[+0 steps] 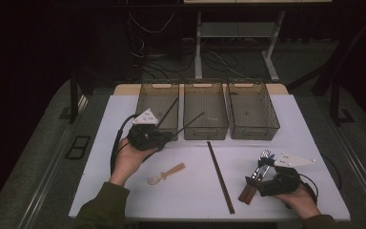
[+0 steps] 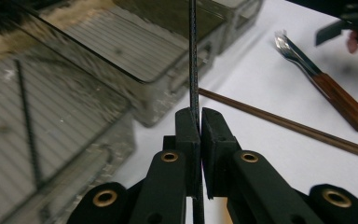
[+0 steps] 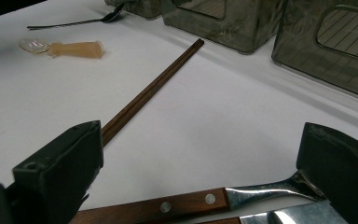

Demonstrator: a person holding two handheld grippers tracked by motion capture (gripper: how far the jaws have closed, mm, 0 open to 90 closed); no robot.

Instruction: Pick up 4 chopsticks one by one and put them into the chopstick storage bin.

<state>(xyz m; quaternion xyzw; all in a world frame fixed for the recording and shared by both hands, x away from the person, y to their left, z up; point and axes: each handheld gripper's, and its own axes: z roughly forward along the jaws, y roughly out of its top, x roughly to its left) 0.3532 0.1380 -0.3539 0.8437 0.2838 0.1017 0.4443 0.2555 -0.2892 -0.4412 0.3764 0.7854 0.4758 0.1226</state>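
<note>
The left tool (image 1: 164, 138) is held up off the desk (image 1: 195, 191) in front of the three bins (image 1: 207, 114), its jaws pressed together on a thin black stick (image 2: 194, 70). The left hand (image 1: 128, 160) grips it from below, forearm angled in. The right tool (image 1: 257, 179) lies low near the desk's front right corner, jaws spread wide, right hand (image 1: 298, 195) behind it.

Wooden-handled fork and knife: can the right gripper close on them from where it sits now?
Probably yes. The right gripper is open, one jaw on either side of the wooden-handled fork and knife, with nothing between jaws and handles.
</note>
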